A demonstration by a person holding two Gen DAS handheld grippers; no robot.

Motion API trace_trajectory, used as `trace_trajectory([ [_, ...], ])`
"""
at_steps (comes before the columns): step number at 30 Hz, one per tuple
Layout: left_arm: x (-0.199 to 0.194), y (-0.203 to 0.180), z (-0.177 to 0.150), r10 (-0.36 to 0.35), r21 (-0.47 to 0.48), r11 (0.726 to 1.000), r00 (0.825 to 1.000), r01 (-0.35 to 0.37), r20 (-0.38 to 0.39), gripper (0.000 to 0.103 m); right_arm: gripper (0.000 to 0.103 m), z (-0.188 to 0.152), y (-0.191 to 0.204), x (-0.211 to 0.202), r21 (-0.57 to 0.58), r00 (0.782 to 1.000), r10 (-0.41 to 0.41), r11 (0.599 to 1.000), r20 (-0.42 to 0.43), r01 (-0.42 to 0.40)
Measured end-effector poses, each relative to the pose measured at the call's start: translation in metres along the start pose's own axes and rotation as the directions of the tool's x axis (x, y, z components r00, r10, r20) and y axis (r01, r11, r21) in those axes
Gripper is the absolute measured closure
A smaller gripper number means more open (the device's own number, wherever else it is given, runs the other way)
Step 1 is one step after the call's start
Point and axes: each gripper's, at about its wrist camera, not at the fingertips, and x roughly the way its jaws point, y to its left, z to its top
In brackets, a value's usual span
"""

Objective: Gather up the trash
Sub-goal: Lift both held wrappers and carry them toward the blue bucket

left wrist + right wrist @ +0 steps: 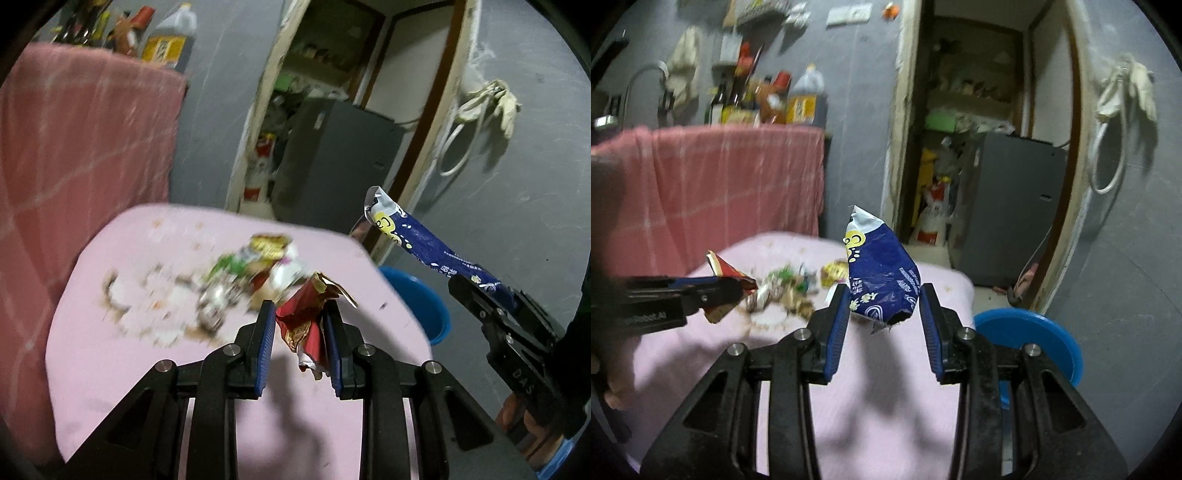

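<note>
My left gripper (300,314) is shut on a crumpled red and gold wrapper (306,325), held above the pink table (147,369). My right gripper (882,295) is shut on a blue and white snack bag (882,273) that stands up between its pads. In the left wrist view the right gripper (480,291) holds the blue bag (424,247) out at the right, over the table's edge. Seen from the right wrist, the left gripper (735,288) comes in from the left with the red wrapper (727,273). A blurred heap of wrappers and scraps (229,284) lies on the table.
A blue bin (424,306) stands on the floor just past the table's right edge, its rim (1034,336) close under my right gripper. A pink cloth (81,155) hangs behind the table. Bottles (768,99) stand on the counter behind. A doorway with a grey cabinet (1008,199) lies ahead.
</note>
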Motion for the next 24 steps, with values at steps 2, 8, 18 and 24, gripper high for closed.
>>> trace_trajectory([
  [2, 0.002, -0.012, 0.009, -0.021, 0.016, 1.000, 0.999, 0.021, 0.032, 0.081, 0.066, 0.005, -0.008, -0.006, 0.029, 0.999, -0.013, 0.999, 0.043, 0.012],
  [8, 0.014, -0.053, 0.038, -0.099, 0.077, 0.993, 0.987, 0.090, 0.130, 0.081, 0.065, 0.016, -0.044, -0.022, 0.123, 0.982, -0.088, 0.990, 0.168, 0.068],
  [18, 0.064, -0.120, 0.074, -0.221, 0.163, 0.967, 0.960, 0.194, 0.171, 0.081, 0.065, 0.013, -0.115, -0.019, 0.249, 0.945, -0.248, 0.949, 0.212, 0.193],
  [24, 0.127, -0.154, 0.082, -0.263, 0.183, 0.951, 0.963, 0.249, 0.055, 0.081, 0.065, -0.003, -0.161, -0.005, 0.342, 0.939, -0.309, 0.908, 0.152, 0.244],
])
